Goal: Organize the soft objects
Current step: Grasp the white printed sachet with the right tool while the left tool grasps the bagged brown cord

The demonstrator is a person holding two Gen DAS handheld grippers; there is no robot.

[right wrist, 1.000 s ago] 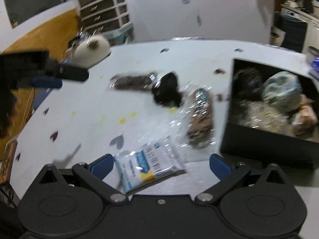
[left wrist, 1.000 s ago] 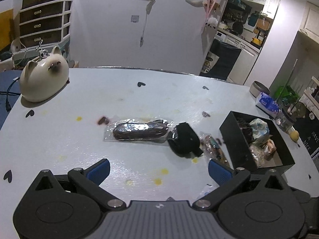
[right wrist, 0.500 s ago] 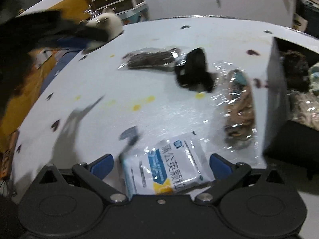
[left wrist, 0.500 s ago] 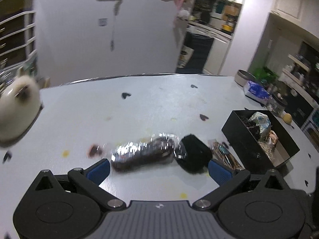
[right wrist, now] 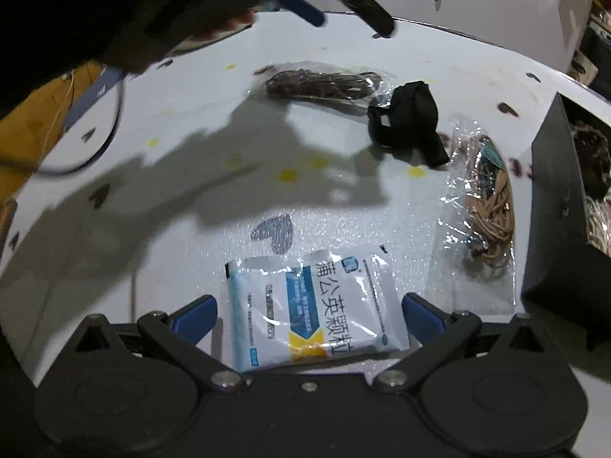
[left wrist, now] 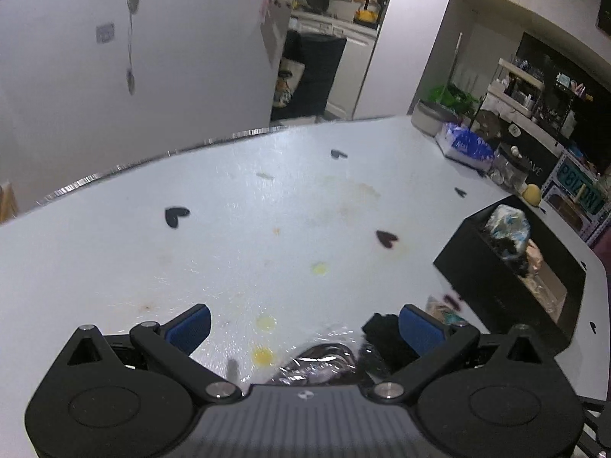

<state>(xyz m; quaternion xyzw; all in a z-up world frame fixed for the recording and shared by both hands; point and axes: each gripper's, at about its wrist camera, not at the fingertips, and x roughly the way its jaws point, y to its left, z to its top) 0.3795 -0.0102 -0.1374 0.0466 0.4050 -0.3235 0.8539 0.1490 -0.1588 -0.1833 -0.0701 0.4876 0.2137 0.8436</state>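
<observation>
While both claws hang over the white counter (right wrist: 160, 175) with their blue pads spread wide and nothing between them, four soft things still lie outside the black box (right wrist: 553, 229); the right claw (right wrist: 309, 318) brackets a white sachet (right wrist: 317, 313) lying flat just in front of it, and the left claw (left wrist: 305, 328) sits low over a clear bag of dark coils (left wrist: 320, 362), with a black fabric bundle (left wrist: 382, 339) by its right pad. In the right wrist view that bag (right wrist: 324, 82) lies at the far side, the bundle (right wrist: 408, 122) just beside it, and a clear bag of tan cord (right wrist: 488, 210) near the box wall; the box already holds several wrapped items. The step in hand looks like the sachet pick; to do it well, the right claw should come down square so both pads meet the sachet's long edges, close gently enough to bow it off the counter rather than skid over it, and lift clear of the box wall before releasing; the left claw should centre on its bag and keep the bundle outside the pads.
</observation>
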